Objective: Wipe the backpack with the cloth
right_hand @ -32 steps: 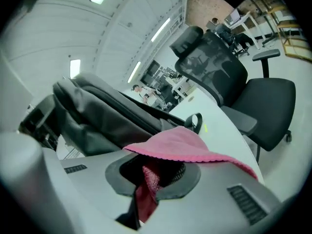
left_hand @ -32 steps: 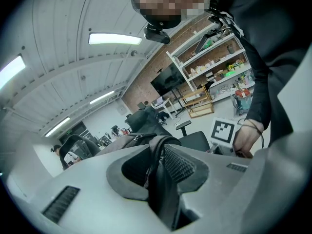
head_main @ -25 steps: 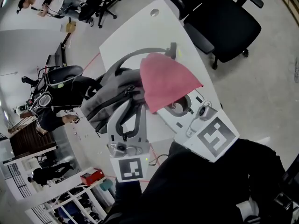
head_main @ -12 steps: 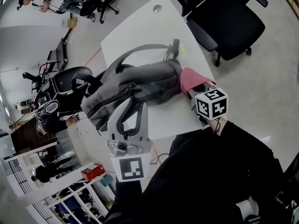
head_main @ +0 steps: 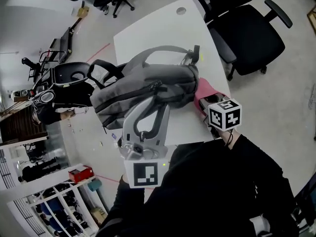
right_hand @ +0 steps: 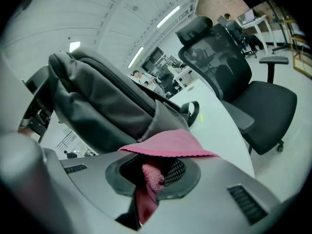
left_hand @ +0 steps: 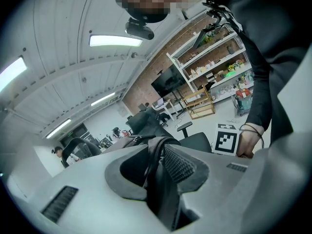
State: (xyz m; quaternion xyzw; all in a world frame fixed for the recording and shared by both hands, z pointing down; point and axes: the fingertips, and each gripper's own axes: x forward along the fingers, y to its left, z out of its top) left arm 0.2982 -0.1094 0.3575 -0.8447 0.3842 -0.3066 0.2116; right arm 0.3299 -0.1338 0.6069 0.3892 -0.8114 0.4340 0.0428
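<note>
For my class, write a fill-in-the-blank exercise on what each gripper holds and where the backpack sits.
1. The right gripper is shut on a ____ cloth.
2. The left gripper is shut on a ____ of the grey backpack.
3. The backpack lies on a ____ table.
4. The office chair beside the table is ____.
Missing words: pink; strap; white; black.
</note>
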